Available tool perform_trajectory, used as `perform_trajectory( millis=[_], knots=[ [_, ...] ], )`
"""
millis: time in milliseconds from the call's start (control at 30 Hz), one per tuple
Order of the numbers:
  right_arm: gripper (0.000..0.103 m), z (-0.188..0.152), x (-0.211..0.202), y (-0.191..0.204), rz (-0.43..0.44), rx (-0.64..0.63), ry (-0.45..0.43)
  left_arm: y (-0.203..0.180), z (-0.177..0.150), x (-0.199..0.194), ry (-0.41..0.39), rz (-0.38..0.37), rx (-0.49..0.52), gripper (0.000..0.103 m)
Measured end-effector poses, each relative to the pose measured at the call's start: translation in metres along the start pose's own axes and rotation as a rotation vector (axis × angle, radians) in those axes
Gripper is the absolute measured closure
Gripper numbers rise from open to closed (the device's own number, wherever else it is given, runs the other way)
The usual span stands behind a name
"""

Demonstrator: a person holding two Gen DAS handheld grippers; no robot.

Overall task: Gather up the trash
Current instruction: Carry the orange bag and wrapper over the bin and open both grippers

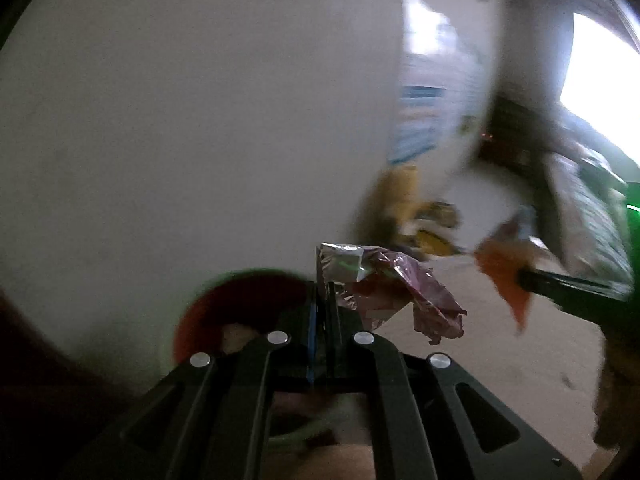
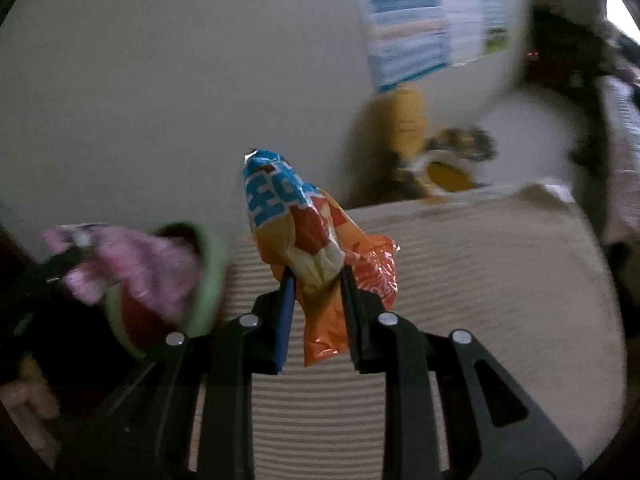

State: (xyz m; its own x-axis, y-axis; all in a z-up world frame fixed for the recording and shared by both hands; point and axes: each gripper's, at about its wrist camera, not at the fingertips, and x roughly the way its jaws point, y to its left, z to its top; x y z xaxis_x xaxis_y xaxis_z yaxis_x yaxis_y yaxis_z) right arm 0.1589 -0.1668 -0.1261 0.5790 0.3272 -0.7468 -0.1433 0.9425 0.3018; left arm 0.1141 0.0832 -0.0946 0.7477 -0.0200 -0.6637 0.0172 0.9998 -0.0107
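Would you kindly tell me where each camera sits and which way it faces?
Left wrist: on the left gripper, facing the wall; fingers pinch a pink wrapper.
Right wrist: on the right gripper, facing the striped cloth; fingers pinch an orange wrapper.
Shared: both wrappers, the green-rimmed bin, the poster.

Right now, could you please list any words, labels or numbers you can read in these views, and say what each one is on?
"HO": large white letters, part of a cut-off word, on the blue top of the orange snack wrapper held in the right gripper.
Wall poster: text too blurred to read.
Pink foil wrapper in the left gripper: no readable text.
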Motion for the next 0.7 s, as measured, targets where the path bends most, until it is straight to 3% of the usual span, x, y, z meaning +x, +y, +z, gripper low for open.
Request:
perform_trajectory(
  millis=[200, 300, 333, 400, 567, 700],
  knots=[
    [0.079, 0.012, 0.042, 0.08, 0.145, -0.07, 0.065, 0.065, -0.011, 0.022, 0.041, 0.155, -0.049, 0.102],
    [0.074, 0.015, 0.06, 0.101, 0.214, -0.081, 0.114, 0.078, -0.013, 0.03, 0.058, 0.17, -0.058, 0.094],
    [0.058, 0.017, 0.063, 0.106, 0.212, -0.085, 0.118, 0.081, -0.014, 0.031, 0.057, 0.191, -0.06, 0.086],
    [0.042, 0.019, 0.056, 0.106, 0.171, -0.083, 0.074, 0.081, -0.013, 0.025, 0.028, 0.202, -0.08, 0.038],
    [0.031, 0.012, 0.007, 0.088, 0.124, -0.031, -0.048, 0.069, -0.006, 0.003, -0.034, 0.174, -0.08, 0.023],
    [0.008, -0.007, -0.066, 0.074, 0.002, -0.089, -0.263, 0.048, 0.001, -0.025, -0.108, 0.134, -0.078, 0.008]
  ],
)
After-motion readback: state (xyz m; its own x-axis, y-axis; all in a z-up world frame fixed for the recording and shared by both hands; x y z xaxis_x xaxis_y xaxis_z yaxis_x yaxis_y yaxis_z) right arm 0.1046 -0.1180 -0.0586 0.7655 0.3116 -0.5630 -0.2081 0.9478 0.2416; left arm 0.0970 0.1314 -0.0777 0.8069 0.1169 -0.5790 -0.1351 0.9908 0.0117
